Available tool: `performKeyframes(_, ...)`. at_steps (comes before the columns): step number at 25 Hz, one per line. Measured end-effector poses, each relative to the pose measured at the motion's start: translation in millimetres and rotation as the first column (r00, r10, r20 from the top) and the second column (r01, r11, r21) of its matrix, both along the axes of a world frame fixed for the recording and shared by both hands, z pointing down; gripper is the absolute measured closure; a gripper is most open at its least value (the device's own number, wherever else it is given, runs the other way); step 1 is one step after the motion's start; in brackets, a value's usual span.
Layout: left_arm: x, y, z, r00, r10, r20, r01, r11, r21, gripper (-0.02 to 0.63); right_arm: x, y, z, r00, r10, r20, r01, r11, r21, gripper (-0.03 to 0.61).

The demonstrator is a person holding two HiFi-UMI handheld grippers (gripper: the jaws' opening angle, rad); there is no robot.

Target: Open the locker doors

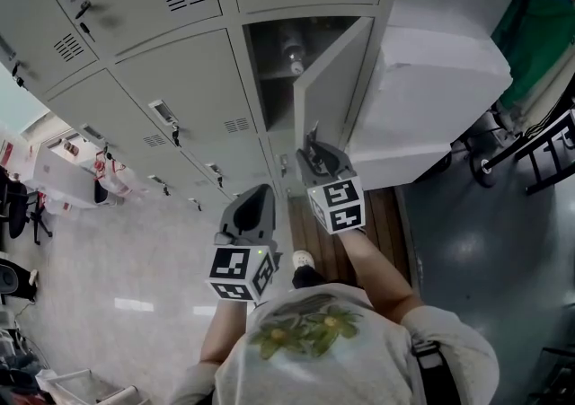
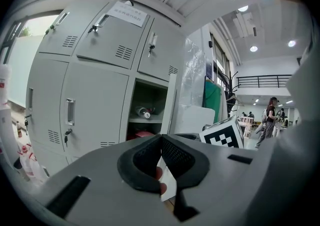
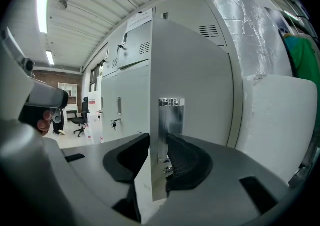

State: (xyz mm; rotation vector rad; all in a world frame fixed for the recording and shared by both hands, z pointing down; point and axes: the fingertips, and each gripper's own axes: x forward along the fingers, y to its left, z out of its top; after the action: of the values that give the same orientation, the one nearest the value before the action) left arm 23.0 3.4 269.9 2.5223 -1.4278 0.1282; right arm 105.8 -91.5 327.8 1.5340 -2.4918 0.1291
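A bank of grey lockers (image 1: 180,80) fills the head view. One door (image 1: 328,89) stands swung out, and its compartment (image 1: 278,57) holds a bottle. My right gripper (image 1: 314,156) sits at that door's free edge. In the right gripper view the door edge (image 3: 190,69) and its chrome handle plate (image 3: 170,120) run between the pads, and the right gripper (image 3: 159,145) is shut on them. My left gripper (image 1: 256,201) hangs back below the lockers, away from any door. Its jaws meet at the tips in the left gripper view, so the left gripper (image 2: 161,140) is shut on nothing. The open compartment (image 2: 147,109) lies ahead of it.
A big white foam block (image 1: 440,98) stands right next to the open door. Wooden slats (image 1: 359,215) lie underfoot. Black metal frames (image 1: 539,152) stand at the far right and office chairs (image 1: 18,206) at the far left. The neighbouring locker doors (image 2: 92,104) are closed.
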Motion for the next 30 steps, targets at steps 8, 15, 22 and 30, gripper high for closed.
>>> performKeyframes(8,14.5,7.0,0.2,1.0,0.028,0.005,-0.028,1.0,0.0,0.584,13.9,13.2,-0.5,1.0,0.013,0.006,-0.013,1.0,-0.004,0.451)
performKeyframes(15,23.3,13.2,-0.1,0.999,0.048,0.009,-0.048,0.999,0.002,0.584,28.6,25.7,1.0,0.999,0.036,0.006,-0.036,0.999,-0.002,0.453)
performKeyframes(22,30.5,17.3,0.1,0.998,0.066,0.007,-0.066,0.998,0.001,0.584,42.0,37.8,1.4,0.998,0.061,-0.003,-0.061,0.998,-0.004,0.469)
performKeyframes(30,37.7,23.3,3.2,0.996,0.092,0.009,-0.092,0.996,-0.005,0.584,60.5,50.7,1.6,0.994,0.108,-0.017,-0.108,0.994,0.0,0.5)
